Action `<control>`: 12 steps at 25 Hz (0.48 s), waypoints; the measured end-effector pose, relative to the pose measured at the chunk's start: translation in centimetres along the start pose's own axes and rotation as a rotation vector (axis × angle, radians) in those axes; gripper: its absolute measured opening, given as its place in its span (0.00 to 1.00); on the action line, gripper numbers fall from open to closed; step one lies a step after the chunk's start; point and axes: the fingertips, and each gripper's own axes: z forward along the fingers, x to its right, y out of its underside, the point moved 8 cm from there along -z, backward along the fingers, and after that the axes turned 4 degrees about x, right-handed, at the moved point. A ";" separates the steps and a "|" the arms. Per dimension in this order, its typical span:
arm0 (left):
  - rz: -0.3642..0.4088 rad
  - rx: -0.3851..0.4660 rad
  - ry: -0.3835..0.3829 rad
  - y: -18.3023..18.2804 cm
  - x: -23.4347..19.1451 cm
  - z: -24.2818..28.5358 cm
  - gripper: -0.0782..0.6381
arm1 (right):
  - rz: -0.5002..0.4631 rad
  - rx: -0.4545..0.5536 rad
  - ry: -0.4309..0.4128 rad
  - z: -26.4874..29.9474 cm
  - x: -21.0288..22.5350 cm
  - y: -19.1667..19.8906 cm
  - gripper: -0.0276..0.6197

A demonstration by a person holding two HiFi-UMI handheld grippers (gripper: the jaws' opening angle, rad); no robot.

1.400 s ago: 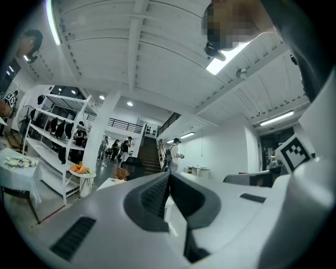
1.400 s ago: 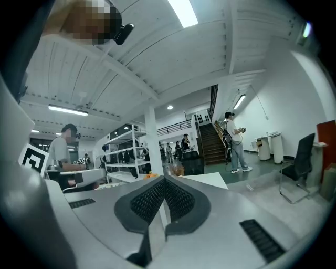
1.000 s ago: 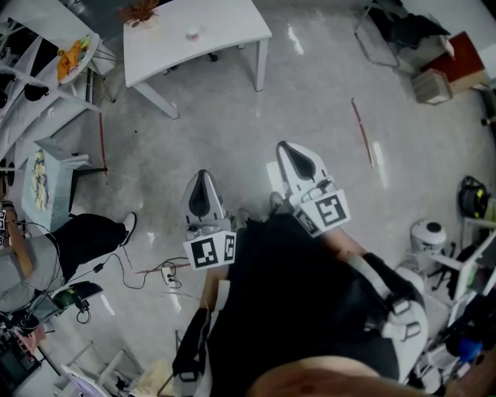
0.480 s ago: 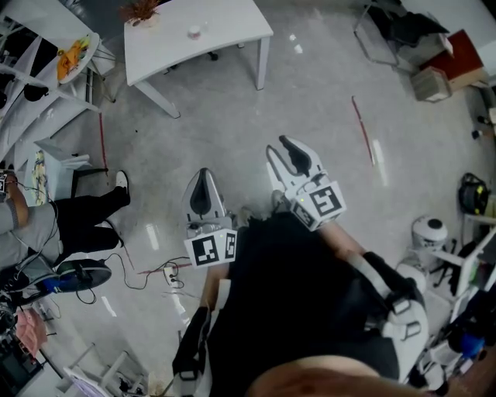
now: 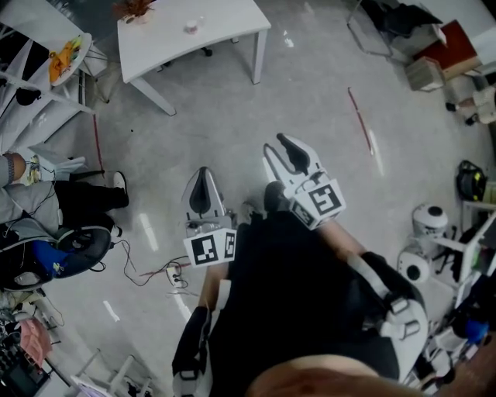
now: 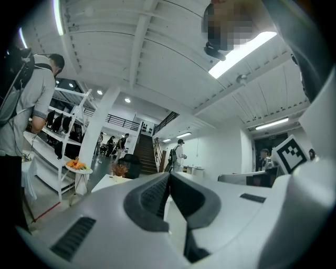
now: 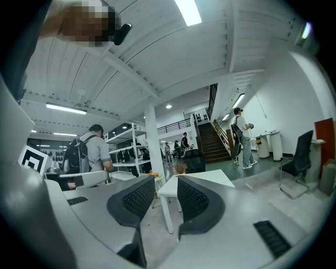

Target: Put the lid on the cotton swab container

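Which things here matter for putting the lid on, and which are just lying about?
Job: left gripper, shut; right gripper, jaws just opened, empty; white table; small pot on it, likely the container.
Lying about: plant, red stick, power strip, office chair.

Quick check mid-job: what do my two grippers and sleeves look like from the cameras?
Both the left gripper and right gripper are light grey shells with tapered jaws and dark, ridged pads. Each carries a white cube printed with black square markers. The person wears a black top.

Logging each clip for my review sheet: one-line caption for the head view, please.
White table ahead across the floor; left gripper shut, right gripper just opened, nothing between its jaws.
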 end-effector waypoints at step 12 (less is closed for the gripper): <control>0.001 -0.032 -0.003 1.7 -2.7 5.4 0.12 | 0.024 -0.017 -0.036 7.3 2.4 1.4 0.22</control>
